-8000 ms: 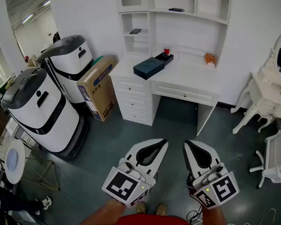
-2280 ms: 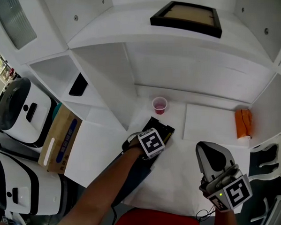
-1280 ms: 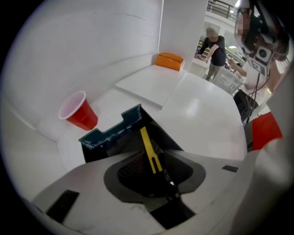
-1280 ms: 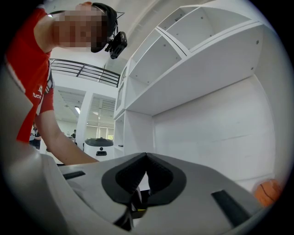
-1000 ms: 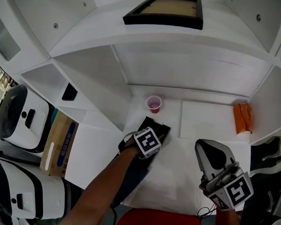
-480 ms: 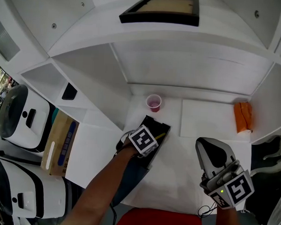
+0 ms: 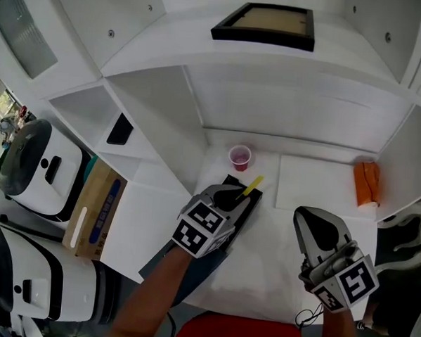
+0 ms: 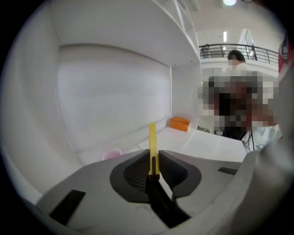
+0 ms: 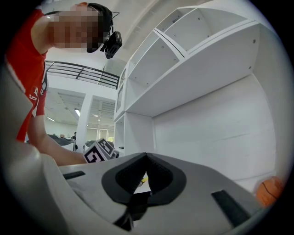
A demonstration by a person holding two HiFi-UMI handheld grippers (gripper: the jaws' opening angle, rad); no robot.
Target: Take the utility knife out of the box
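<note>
The yellow utility knife (image 7: pixel 251 185) hangs above the open black box (image 7: pixel 249 201) on the white desk. My left gripper (image 7: pixel 231 195) is shut on the knife's lower end; its jaws have just been closing on it. In the left gripper view the knife (image 8: pixel 152 147) stands upright between the pads, pinched at the left gripper (image 8: pixel 153 158). My right gripper (image 7: pixel 318 233) hovers over the desk's right part, shut and with nothing in it. In the right gripper view the tips of the right gripper (image 9: pixel 147 158) meet, and the left gripper's marker cube (image 9: pixel 98 153) shows behind them.
A pink cup (image 7: pixel 239 157) stands just behind the box. An orange object (image 7: pixel 365 184) lies at the desk's right. A black-framed tray (image 7: pixel 264 24) sits on the top shelf, a dark phone (image 7: pixel 119 128) in the left cubby. A cardboard box (image 7: pixel 96 207) and white machines (image 7: pixel 35 162) stand at the left.
My left gripper has risen out of the black box with the yellow knife in its jaws, and now tilts more forward. The right gripper has stayed where it was.
</note>
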